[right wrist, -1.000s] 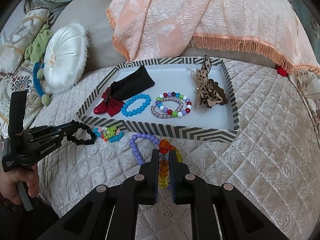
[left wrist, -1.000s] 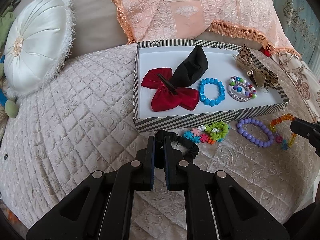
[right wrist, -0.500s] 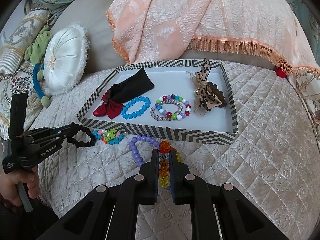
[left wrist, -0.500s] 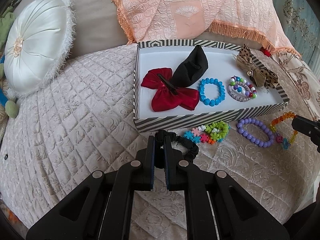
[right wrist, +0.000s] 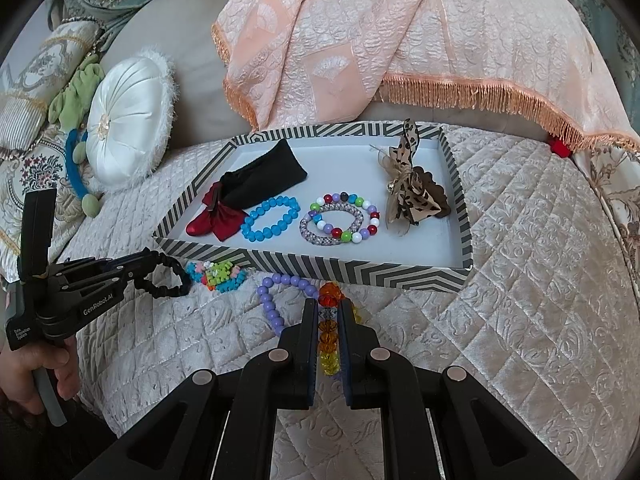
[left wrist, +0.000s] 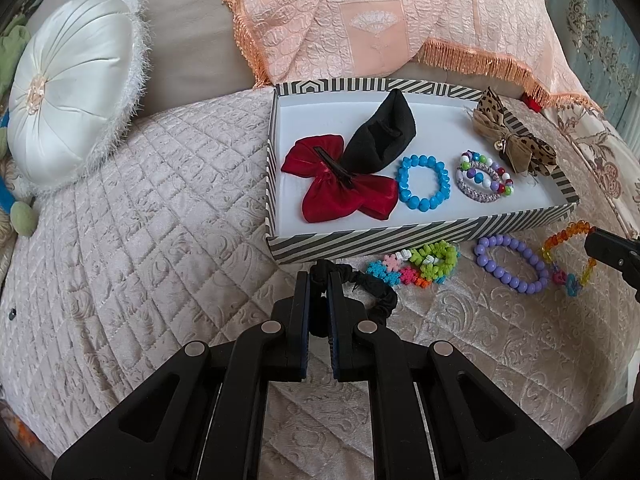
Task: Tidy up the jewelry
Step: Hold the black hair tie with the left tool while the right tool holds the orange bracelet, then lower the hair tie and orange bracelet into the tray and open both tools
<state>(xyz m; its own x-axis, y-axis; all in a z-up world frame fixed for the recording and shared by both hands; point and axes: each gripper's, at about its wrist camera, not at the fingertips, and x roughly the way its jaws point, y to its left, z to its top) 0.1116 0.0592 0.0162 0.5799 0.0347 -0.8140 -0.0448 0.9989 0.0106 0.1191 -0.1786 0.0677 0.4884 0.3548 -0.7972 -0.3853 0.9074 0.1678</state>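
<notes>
While the left hand-held gripper (left wrist: pixel 319 280) pinches a ruched black scrunchie (left wrist: pixel 370 286), the right hand-held gripper (right wrist: pixel 329 312) clamps faceted amber beads (right wrist: pixel 329 344).

Left gripper (left wrist: pixel 319 280): matte black moulded plastic, two flat parallel fingers (left wrist: pixel 301 312) lined with blue pads on the inner faces, carried on angular linkage arms with triangular cut-outs and fastened by round silver screw heads; in the right wrist view its side is marked "GenRobot.AI" in white lettering, with a smaller white label near the rear and a tall black upright block above the body. Right gripper (right wrist: pixel 328 308): identical black build, blue-edged fingers and four silver screw heads. A grey handle is seen below the left unit, gripped by a hand (right wrist: pixel 38 376).
</notes>
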